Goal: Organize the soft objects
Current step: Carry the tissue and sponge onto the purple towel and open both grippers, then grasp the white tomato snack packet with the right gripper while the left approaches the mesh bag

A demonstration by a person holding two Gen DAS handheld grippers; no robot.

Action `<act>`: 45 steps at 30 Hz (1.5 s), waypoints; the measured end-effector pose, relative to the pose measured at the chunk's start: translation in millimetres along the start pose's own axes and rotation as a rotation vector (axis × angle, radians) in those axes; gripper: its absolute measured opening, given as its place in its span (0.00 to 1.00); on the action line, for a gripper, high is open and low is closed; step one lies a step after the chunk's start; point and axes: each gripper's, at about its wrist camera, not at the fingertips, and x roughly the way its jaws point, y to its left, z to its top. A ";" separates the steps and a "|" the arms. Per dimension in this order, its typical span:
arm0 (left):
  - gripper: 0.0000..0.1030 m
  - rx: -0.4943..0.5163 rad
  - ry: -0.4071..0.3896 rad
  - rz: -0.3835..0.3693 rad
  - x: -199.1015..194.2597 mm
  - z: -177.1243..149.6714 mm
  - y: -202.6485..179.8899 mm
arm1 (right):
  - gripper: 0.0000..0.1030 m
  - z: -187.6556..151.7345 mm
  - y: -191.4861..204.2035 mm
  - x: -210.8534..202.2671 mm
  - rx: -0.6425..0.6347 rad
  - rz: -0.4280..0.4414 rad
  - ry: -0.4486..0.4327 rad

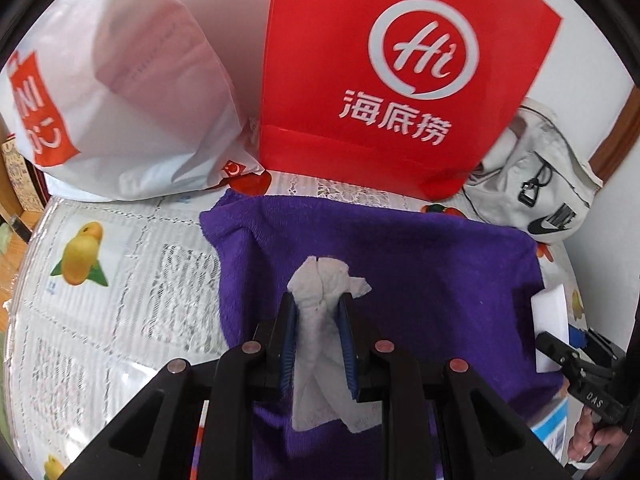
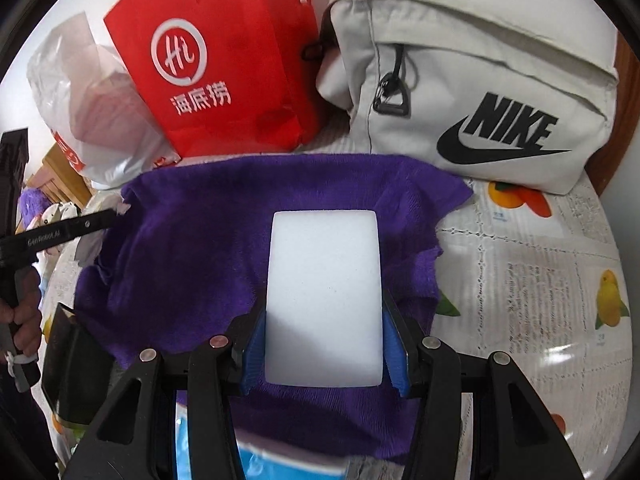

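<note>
Both grippers, left [image 1: 318,312] and right [image 2: 324,344], have black angular frames, silver round rivets, blue ribbed pads [image 2: 253,354]; white lettering marks their black sides.

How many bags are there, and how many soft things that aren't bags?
Bags: 3, namely the red paper bag, white plastic bag and grey Nike bag.
Soft items: 3, namely the purple towel, crumpled tissue and white sponge.
Total: 6
</note>
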 end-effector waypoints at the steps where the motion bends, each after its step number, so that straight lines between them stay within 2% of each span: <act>1: 0.20 -0.003 0.007 0.002 3.7 1.8 0.4 | 0.49 0.5 -0.4 2.9 -0.001 0.000 0.002; 4: 0.20 -0.015 0.024 0.007 13.8 7.0 2.4 | 0.49 2.4 -0.6 14.3 -0.009 -0.010 0.044; 11: 0.22 -0.037 0.054 0.007 28.5 13.9 4.3 | 0.49 6.3 -2.2 21.8 -0.011 -0.013 0.064; 15: 0.38 -0.038 0.061 0.038 28.0 16.4 3.6 | 0.59 7.9 1.7 22.9 -0.030 -0.004 0.072; 16: 0.50 -0.042 0.063 0.044 27.2 17.6 3.9 | 0.65 7.4 3.4 20.9 -0.034 -0.008 0.067; 20: 0.51 -0.055 0.048 0.036 11.8 14.7 7.5 | 0.70 5.9 6.2 7.9 -0.037 -0.020 0.042; 28: 0.52 -0.045 -0.012 0.045 -43.9 -5.7 6.9 | 0.71 -5.7 8.3 -41.3 0.029 -0.043 -0.042; 35: 0.52 -0.037 -0.057 0.038 -95.4 -43.2 6.4 | 0.71 -35.9 22.4 -87.1 0.054 -0.029 -0.081; 45: 0.52 -0.008 -0.059 -0.006 -141.1 -104.8 0.0 | 0.71 -123.5 49.1 -147.5 0.042 0.029 -0.102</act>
